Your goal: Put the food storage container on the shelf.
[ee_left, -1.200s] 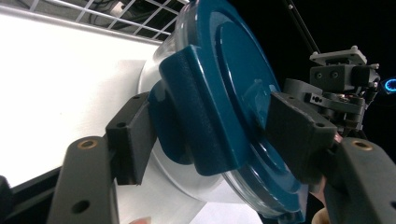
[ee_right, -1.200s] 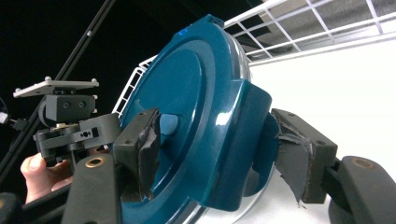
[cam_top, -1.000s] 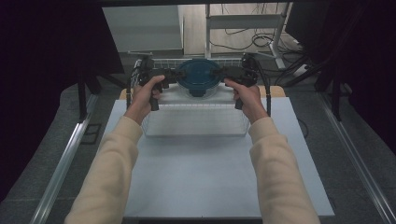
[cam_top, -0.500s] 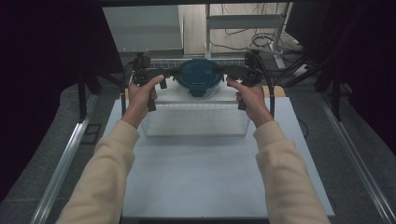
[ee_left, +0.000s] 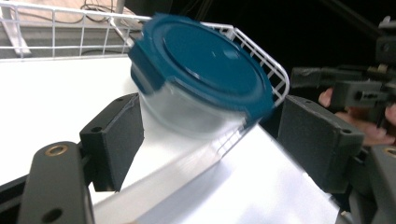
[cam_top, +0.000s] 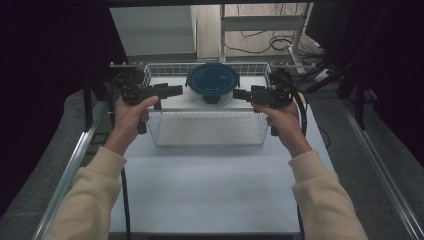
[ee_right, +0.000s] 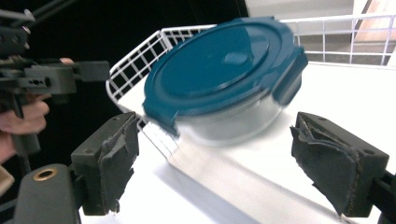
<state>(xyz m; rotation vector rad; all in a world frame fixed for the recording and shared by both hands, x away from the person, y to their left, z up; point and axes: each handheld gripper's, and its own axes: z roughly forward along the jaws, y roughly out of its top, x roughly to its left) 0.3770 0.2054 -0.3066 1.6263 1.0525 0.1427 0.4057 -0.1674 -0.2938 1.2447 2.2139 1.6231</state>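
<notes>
The round container (cam_top: pixel 213 83) with the dark blue lid sat inside the white wire basket (cam_top: pixel 207 135), toward its far side and about midway across, on the pale surface (cam_top: pixel 200 190). It lay directly between the two tongs: the left tongs (cam_top: pixel 176 90) pointed inward from the container's left, and the right tongs (cam_top: pixel 239 93) pointed inward from its right, each level with the lid and a little apart from it. Neither hand looked clearly nearer; the two stood about evenly to either side.

In the left gripper view the left tongs (ee_left: pixel 205 135) stood open, the jaws having just been closing a little, with the container (ee_left: pixel 201 79) ahead of the pads and not pressed by them. In the right gripper view the right tongs (ee_right: pixel 224 163) were spread wide, having just been opening, and the container (ee_right: pixel 224 79) sat beyond them, untouched. The lid was round, so it gave no long axis to line up with. Any next grip would likely mean closing in from both sides at once.
</notes>
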